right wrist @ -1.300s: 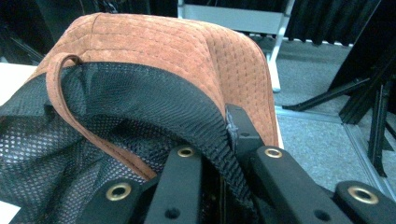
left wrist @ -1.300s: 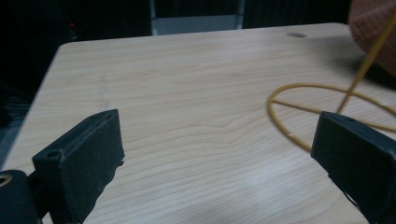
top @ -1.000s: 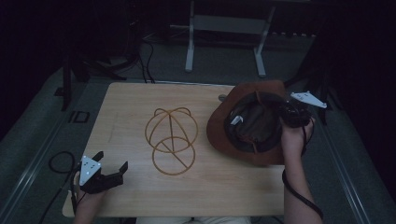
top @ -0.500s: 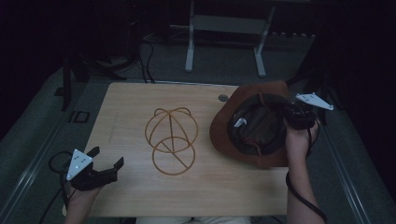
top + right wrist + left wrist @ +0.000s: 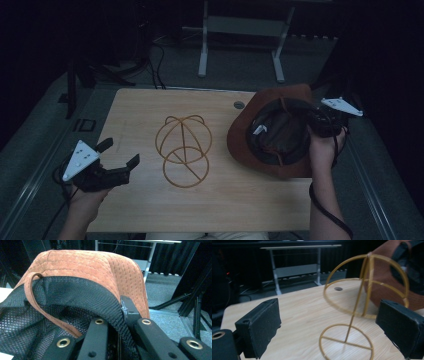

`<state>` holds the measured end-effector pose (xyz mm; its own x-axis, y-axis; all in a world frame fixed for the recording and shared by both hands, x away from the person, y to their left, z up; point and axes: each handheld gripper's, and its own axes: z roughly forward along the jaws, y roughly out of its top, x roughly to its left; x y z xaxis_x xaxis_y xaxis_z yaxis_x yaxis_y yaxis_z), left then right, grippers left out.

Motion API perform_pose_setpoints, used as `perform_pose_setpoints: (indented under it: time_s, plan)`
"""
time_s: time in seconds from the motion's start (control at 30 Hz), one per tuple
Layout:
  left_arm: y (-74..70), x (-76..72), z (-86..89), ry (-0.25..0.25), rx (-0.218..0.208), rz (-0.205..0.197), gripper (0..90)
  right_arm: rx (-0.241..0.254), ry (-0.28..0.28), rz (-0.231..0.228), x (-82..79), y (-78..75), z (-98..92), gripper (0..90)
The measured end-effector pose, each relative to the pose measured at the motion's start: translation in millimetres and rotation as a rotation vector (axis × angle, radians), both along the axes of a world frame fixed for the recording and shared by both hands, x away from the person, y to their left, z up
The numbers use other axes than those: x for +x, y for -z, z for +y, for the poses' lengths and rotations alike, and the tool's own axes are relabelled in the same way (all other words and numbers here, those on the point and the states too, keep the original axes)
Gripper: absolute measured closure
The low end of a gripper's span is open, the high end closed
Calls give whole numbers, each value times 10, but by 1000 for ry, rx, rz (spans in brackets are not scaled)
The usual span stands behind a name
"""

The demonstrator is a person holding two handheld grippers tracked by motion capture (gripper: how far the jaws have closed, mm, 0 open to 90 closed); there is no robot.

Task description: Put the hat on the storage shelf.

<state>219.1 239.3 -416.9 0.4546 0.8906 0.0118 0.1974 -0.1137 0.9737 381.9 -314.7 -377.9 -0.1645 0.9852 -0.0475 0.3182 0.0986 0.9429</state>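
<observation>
A brown suede hat (image 5: 272, 135) with black mesh lining is held upside down above the table's right side. My right gripper (image 5: 320, 122) is shut on the hat (image 5: 100, 265) at its brim, one jaw inside the mesh and one outside. A gold wire hat stand (image 5: 182, 150) rests at the middle of the wooden table (image 5: 150, 107). My left gripper (image 5: 120, 155) hovers open over the front left corner, jaws wide and nothing between them. In the left gripper view the wire stand (image 5: 362, 307) rises between the two pads (image 5: 262, 325), well ahead of them.
A round cable hole (image 5: 239, 105) sits in the table near its far edge. Behind the table stands a grey metal frame (image 5: 240, 35) on the floor, with dark cables at the far left. A leather chin strap (image 5: 37, 300) loops across the hat's lining.
My left gripper has risen off the table and drifted left, still open. The hat in my right gripper has barely moved.
</observation>
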Motion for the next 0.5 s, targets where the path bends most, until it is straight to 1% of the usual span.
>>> perform_pose_setpoints:
  time_s: [0.03,0.07,0.1,0.13,0.23,0.43,0.5]
  plan:
    - [-74,28,-57,21,13,-6,62,2,-1,0,-2,-2,-1,846]
    - [-117,48,-91,32,17,-11,62,0,-2,-2,-4,-6,2,846]
    - [-184,85,-146,47,31,-14,62,-1,-3,-2,-5,-9,4,846]
    - [-221,106,-177,58,37,-18,62,4,-6,-2,-8,-13,4,846]
    - [-354,215,-308,97,35,-22,66,9,-5,-4,-8,-21,7,846]
    - [-506,412,-545,137,44,-25,73,9,-4,-1,-2,-37,15,846]
    - [-550,491,-654,151,56,-24,73,7,-3,-3,-4,-44,20,846]
